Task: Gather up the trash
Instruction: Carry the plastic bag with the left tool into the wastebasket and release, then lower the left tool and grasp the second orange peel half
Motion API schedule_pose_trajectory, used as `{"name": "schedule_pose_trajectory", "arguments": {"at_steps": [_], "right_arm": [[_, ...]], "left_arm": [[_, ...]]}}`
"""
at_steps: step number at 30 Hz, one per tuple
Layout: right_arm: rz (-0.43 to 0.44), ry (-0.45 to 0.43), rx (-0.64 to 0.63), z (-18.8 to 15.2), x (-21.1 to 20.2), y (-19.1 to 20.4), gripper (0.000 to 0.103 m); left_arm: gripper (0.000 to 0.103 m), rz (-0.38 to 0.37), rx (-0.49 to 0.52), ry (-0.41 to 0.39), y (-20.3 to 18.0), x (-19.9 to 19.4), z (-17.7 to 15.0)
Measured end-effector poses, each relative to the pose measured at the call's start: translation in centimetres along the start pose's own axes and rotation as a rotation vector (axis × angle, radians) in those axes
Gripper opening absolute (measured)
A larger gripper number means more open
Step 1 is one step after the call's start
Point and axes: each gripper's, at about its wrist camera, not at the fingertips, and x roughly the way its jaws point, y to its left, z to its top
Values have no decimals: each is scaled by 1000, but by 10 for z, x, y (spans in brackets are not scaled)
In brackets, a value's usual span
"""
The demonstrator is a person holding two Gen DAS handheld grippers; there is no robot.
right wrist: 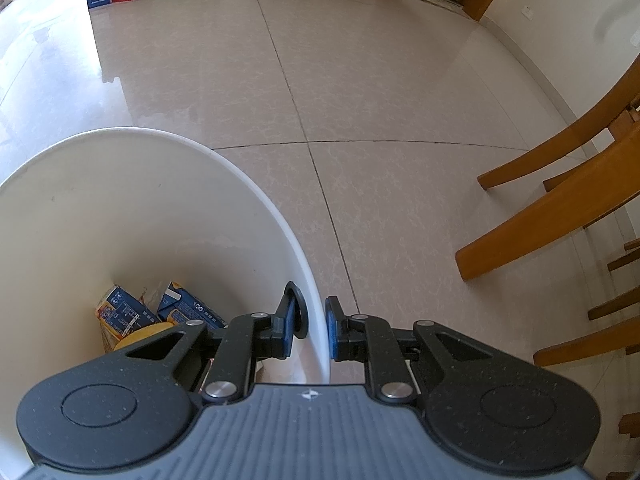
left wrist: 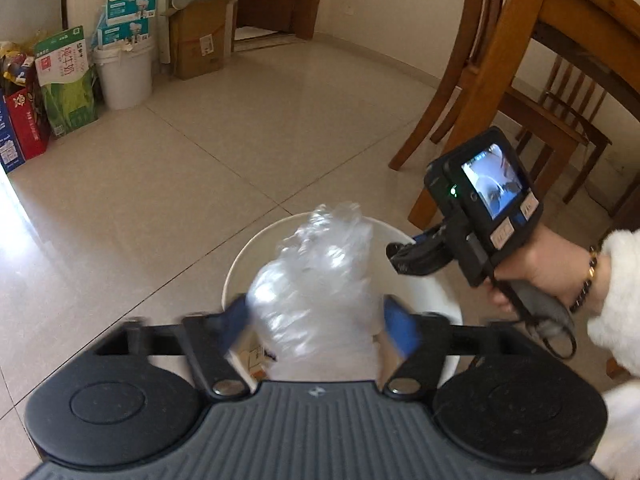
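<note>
A crumpled clear plastic wrapper [left wrist: 316, 264] hangs blurred over the mouth of a white bucket [left wrist: 240, 260]. It sits between the blue pads of my left gripper [left wrist: 316, 312]. Those pads stand wide apart and are blurred too, so the gripper reads as open. My right gripper [right wrist: 312, 324] is shut on the bucket [right wrist: 160, 208], one pad inside the wall and one outside, beside a black handle mount [right wrist: 298, 312]. In the left wrist view a hand holds the right gripper [left wrist: 400, 258] at the bucket's right rim. Blue and orange cartons [right wrist: 124, 316] and something yellow [right wrist: 148, 334] lie at the bottom.
The bucket stands on a tiled floor [right wrist: 360, 100]. Wooden chair legs [right wrist: 540, 220] and a wooden table [left wrist: 580, 20] are close on the right. Along the far wall stand a white pail [left wrist: 124, 76], printed boxes [left wrist: 66, 80] and a cardboard box [left wrist: 200, 40].
</note>
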Motion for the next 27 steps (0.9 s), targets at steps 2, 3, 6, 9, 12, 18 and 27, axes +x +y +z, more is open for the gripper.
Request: {"name": "schedule_pose_trajectory", "arguments": {"at_steps": [2, 3, 6, 9, 12, 18, 27], "right_arm": [[0, 0, -2, 0, 0, 0, 19], [1, -1, -1, 1, 0, 0, 19], [2, -2, -2, 1, 0, 0, 19], [3, -2, -3, 1, 0, 0, 19], [5, -1, 0, 1, 0, -2, 19], [3, -4, -2, 1, 0, -1, 19], [2, -4, 1, 1, 1, -2, 19]], "left_arm": [[93, -1, -6, -20, 5, -1, -4], [93, -2, -8, -15, 4, 0, -4], [93, 17, -16, -5, 6, 3, -3], [93, 37, -41, 9, 13, -1, -4], [93, 75, -64, 20, 30, -4, -11], [93, 164, -155, 54, 75, -13, -38], [94, 329, -318, 138, 141, -14, -116]]}}
